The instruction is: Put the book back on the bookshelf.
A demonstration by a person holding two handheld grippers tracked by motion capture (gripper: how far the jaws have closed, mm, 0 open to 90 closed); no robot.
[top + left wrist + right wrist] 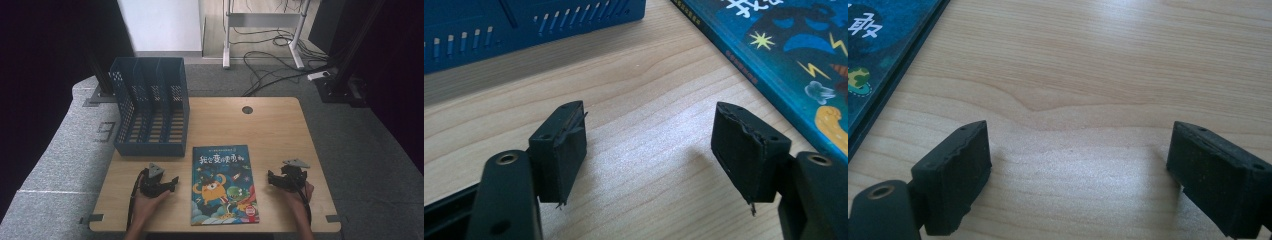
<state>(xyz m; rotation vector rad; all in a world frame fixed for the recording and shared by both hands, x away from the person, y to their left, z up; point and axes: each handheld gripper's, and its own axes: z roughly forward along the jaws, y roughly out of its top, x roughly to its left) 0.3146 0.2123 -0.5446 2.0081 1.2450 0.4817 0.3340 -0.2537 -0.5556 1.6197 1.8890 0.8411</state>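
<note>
Book lies flat, spine toward left gripper.

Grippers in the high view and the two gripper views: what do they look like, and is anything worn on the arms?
Both the left gripper and the right gripper are black, blocky units, each topped by a grey three-cornered plate, each trailing a dark cable back along the forearm. Up close, the pads are black rectangular blocks with ragged, worn edges, on arms with round brass-ringed holes. The forearms are bare, no sleeves.
</note>
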